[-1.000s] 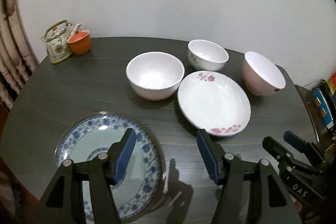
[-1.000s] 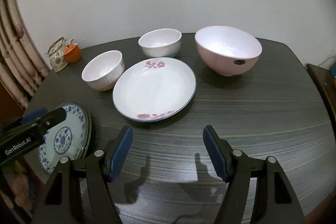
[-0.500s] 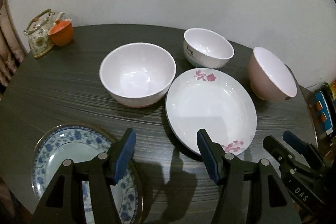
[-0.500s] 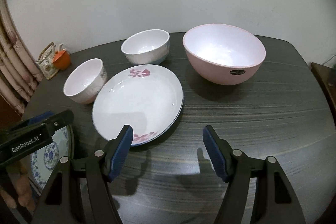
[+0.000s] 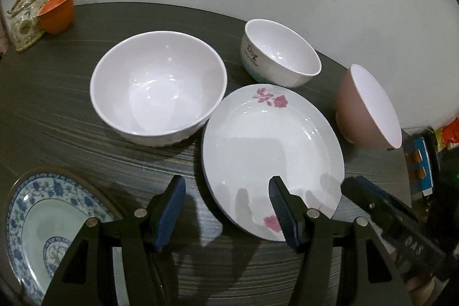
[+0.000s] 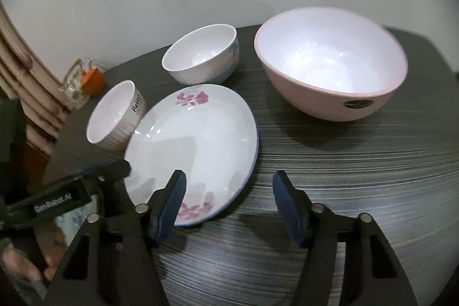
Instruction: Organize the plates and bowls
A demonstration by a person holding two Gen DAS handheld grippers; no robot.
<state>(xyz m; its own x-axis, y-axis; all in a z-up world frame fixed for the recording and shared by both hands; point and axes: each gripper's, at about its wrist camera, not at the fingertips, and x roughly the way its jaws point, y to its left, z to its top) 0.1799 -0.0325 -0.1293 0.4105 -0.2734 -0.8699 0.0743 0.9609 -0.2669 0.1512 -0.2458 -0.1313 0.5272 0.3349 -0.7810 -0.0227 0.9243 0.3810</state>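
Observation:
A white plate with pink flowers lies mid-table. A wide white bowl stands left of it, a smaller white bowl behind it, a pink bowl to the right. A blue-patterned plate lies at the near left. My left gripper is open and empty, its jaws straddling the flowered plate's near-left rim. My right gripper is open and empty over that plate's near-right rim; it also shows in the left wrist view.
A patterned teapot and an orange cup stand at the table's far left corner by a curtain. A white wall runs behind the dark wood table. Clutter sits beyond the right edge.
Both grippers have moved forward toward the flowered plate, which now sits between and under their fingertips. The blue plate has slid to the left edge of the left view. Both stay open.

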